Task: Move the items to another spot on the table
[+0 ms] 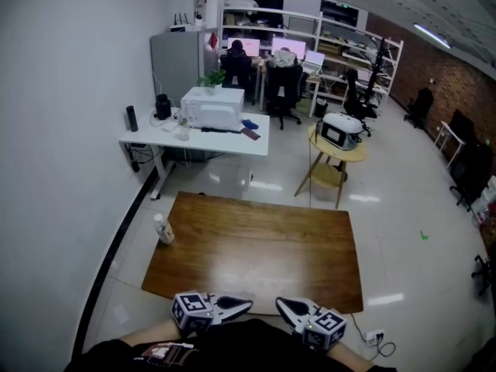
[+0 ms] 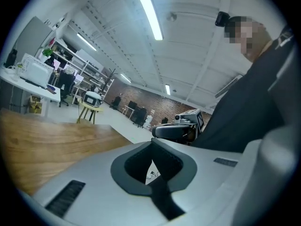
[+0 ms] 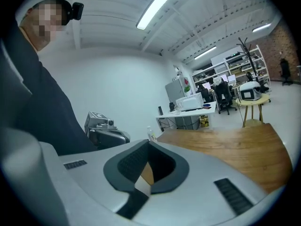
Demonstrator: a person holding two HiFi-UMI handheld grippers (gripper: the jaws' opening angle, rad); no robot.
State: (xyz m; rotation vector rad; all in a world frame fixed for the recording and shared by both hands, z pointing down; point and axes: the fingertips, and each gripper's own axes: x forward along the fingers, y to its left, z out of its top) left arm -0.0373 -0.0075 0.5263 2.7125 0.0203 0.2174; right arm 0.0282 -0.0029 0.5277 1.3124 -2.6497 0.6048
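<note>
A white bottle (image 1: pixel 163 229) stands upright at the left edge of the brown wooden table (image 1: pixel 263 250); it also shows small in the right gripper view, bottle (image 3: pixel 150 134). Both grippers hang below the table's near edge, close to the person's body, tips pointing at each other. My left gripper (image 1: pixel 246 304) (image 2: pixel 157 180) is shut with nothing in it. The right gripper (image 1: pixel 280 303) (image 3: pixel 141 187) looks shut and empty too. Each gripper view shows the other gripper against the person's dark clothing.
Beyond the table stands a white desk (image 1: pixel 198 136) with a white boxy appliance. To its right, a round yellow side table (image 1: pixel 339 152) carries a small appliance. Office chairs and shelves fill the back. A white wall runs along the left. A power strip (image 1: pixel 374 335) lies on the floor.
</note>
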